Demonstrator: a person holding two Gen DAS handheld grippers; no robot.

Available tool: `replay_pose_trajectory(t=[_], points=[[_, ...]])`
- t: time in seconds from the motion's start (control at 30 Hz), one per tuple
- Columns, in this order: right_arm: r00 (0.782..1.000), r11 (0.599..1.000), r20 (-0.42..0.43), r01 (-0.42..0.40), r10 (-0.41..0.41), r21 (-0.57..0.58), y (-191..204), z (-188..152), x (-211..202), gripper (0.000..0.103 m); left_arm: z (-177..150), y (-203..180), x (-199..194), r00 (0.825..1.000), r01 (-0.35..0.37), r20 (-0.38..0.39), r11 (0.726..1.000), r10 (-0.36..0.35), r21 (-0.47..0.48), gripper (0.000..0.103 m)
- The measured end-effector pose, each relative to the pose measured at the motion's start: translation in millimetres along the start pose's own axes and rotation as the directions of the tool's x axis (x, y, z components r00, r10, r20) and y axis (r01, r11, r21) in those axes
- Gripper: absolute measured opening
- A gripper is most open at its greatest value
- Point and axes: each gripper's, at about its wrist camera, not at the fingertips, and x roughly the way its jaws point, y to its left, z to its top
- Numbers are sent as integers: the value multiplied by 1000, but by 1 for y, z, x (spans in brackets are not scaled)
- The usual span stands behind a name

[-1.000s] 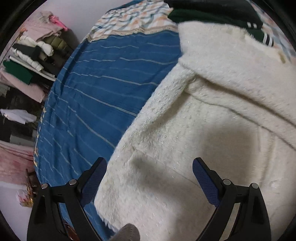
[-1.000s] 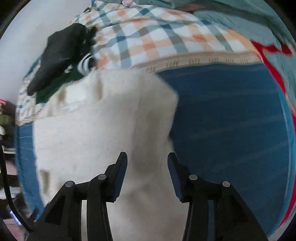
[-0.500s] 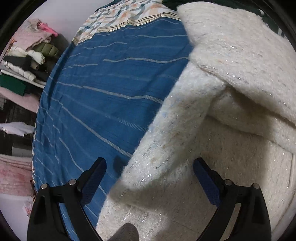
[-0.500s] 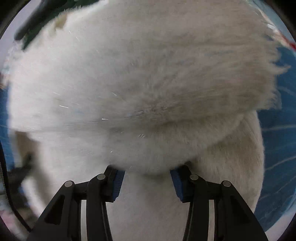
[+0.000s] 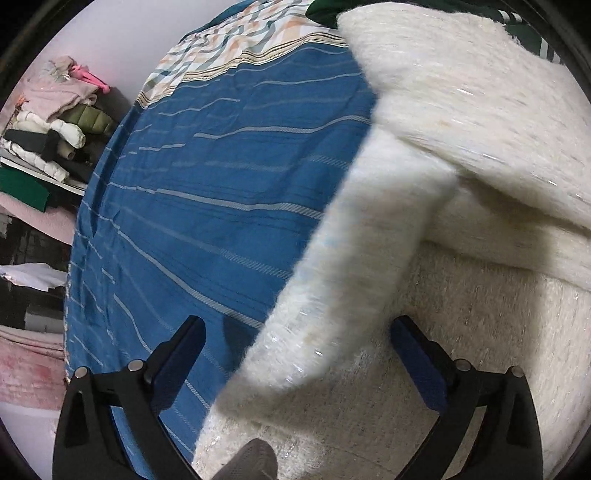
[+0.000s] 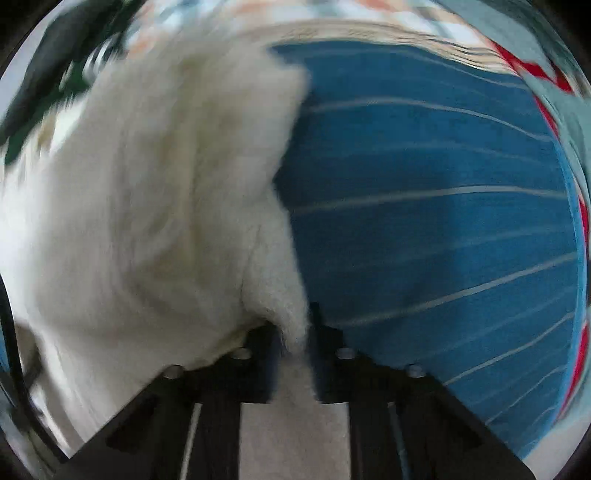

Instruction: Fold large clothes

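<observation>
- On the bed, the white fleece garment now has a flap hanging between your left gripper fingers, which are opening wider, untouched.
- Your right gripper, half-open before, is now clenched on the garment's edge.

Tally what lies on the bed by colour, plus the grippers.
Fluffy cream-white garment: 1
Dark green garment with white stripes: 1
Blue striped bedspread: 1
Left gripper, fingers opening wide: 1
Right gripper, shut on the cream garment: 1
Total: 5
</observation>
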Motion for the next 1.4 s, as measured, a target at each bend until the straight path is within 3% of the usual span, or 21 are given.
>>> replay_pose_trajectory(t=[0.07,0.17,0.2,0.3,0.47,0.6,0.63,0.7,0.8,0.93,0.97,1.03,1.1,1.13,1.27,1.33,1.4], points=[[999,991,29,-33,29,128,-27,2,0,10,0,4,2,1000,30,-7,999,-30,-17,103],[991,959,-39,-114,128,259,-55,2,22,11,2,7,4,998,52,-22,998,-53,-29,103],[991,962,-48,-110,125,251,-57,5,21,13,3,8,3,998,56,-33,998,-58,-34,103],[994,976,-68,-65,80,207,-56,12,-1,34,6,12,-10,997,53,-46,997,-55,-47,103],[995,989,-57,-73,81,132,-48,1,-28,35,7,3,-50,998,60,13,997,-59,-52,103],[991,994,-94,-83,90,78,-37,-8,-18,35,7,-35,-54,995,98,4,995,-98,-21,103],[991,997,-110,-70,74,44,-31,-10,-10,33,7,-45,-47,996,85,-6,996,-85,-1,103],[982,995,-160,98,-100,-26,-34,-15,12,30,5,-60,-30,998,47,-39,999,-46,27,103],[982,997,-188,10,5,80,-57,-15,20,33,6,-63,-26,999,32,-28,999,-32,-8,103],[980,997,-184,-67,74,42,-59,-14,-8,38,4,-56,-41,999,-26,-49,998,24,-50,103],[979,994,-178,-98,103,38,-63,-14,-14,40,-1,-55,-50,997,-61,-52,996,58,-65,103],[971,985,-161,-174,175,23,-77,-16,-27,53,-9,-57,-67,990,-134,-52,988,131,-79,103],[966,978,-154,-210,210,12,-94,-18,-33,60,-23,-68,-89,975,-221,-47,972,218,-77,103],[965,978,-158,-210,207,-3,-104,-16,-33,60,-34,-80,-103,961,-274,-47,960,271,-63,103],[978,988,-179,-129,112,-89,-144,-17,-41,64,-68,-136,-143,926,-375,-32,927,376,25,103],[983,985,-174,-91,65,-144,-187,-26,-40,67,-86,-172,-171,918,-394,-3,915,396,83,103],[984,981,-176,-66,33,-183,-208,-34,-45,67,-100,-199,-191,923,-383,13,916,384,122,103]])
